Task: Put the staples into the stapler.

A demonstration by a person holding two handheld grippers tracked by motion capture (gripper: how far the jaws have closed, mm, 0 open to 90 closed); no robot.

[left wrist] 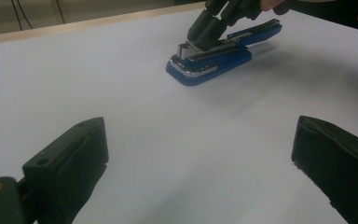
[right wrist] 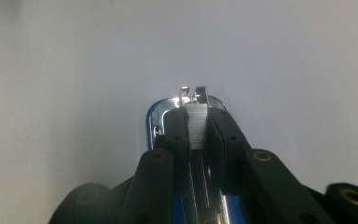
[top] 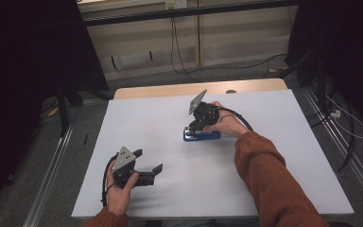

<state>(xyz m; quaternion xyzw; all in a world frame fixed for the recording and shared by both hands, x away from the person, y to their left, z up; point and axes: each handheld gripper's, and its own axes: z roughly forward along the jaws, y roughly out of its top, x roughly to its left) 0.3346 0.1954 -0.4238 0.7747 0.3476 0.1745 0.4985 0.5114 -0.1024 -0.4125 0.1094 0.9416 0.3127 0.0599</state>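
Note:
A blue stapler with a chrome front lies on the white table top, a little right of centre. My right gripper points down onto its front end. In the right gripper view the jaws are shut on a short ridged strip of staples, directly over the stapler's chrome nose. The left gripper view shows the stapler farther off, with the right gripper's fingers on its magazine. My left gripper rests at the near left, held in a hand, jaws open with nothing between them.
A wooden desk edge runs behind the white top. Cables trail over the floor beyond, and metal rails flank the table. The person's orange sleeve crosses the near right part of the table.

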